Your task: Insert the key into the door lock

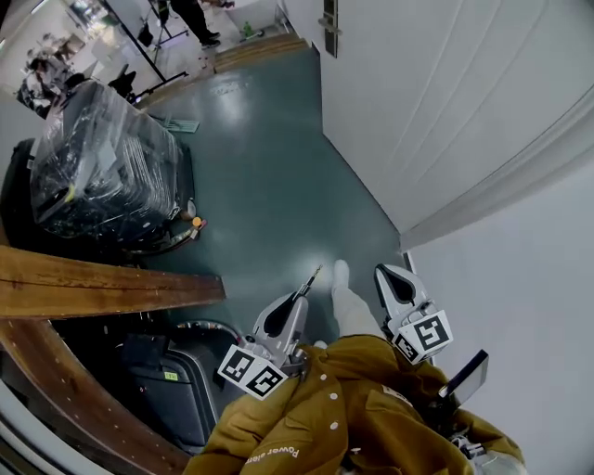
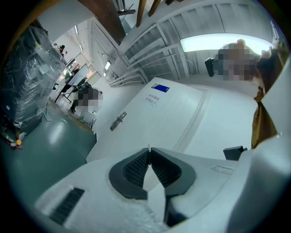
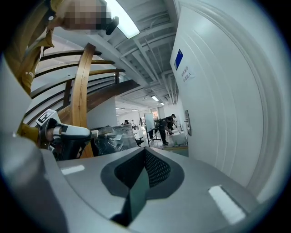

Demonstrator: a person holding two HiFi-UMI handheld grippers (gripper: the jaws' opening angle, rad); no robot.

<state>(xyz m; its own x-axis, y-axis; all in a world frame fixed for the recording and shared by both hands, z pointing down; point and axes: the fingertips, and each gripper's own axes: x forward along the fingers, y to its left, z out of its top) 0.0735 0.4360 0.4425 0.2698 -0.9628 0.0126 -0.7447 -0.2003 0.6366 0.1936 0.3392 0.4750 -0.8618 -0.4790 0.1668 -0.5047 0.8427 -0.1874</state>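
Observation:
A white door (image 1: 445,102) stands to my right, and its metal handle and lock plate (image 1: 329,23) lie far ahead on it. The same lock plate (image 2: 118,121) shows small in the left gripper view and again as the lock plate (image 3: 187,123) in the right gripper view. My left gripper (image 1: 299,297) is shut on a thin metal key (image 1: 311,279), whose tip pokes forward over the floor. The key (image 2: 148,149) shows edge-on between the pads. My right gripper (image 1: 385,271) is beside it, nearer the door, jaws together with nothing between them.
A dark load wrapped in clear plastic (image 1: 102,162) sits on the teal floor (image 1: 269,176) at the left. Brown wooden beams (image 1: 102,283) and a dark suitcase (image 1: 172,380) are at the lower left. People stand far down the room (image 3: 163,127). A blue sign (image 2: 160,88) is on the door.

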